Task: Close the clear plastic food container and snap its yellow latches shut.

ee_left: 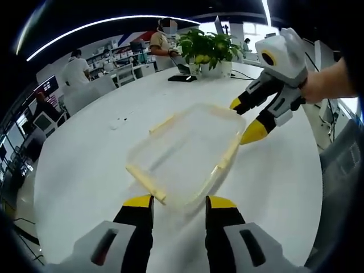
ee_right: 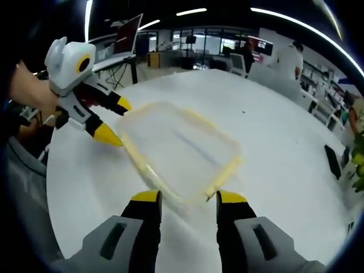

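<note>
Both claws gape at the unlabelled clear container.

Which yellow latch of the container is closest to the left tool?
The latch on the container edge facing the left tool, just ahead of its tips; the other latches lie along farther edges.

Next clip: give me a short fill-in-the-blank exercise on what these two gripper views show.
1. The clear container rests on a round ____ table.
2. Its latches are coloured ____.
3. The left gripper and right gripper approach the container from ____ sides.
4. Both grippers' jaws stand ____.

Missing words: white; yellow; opposite; open
</note>
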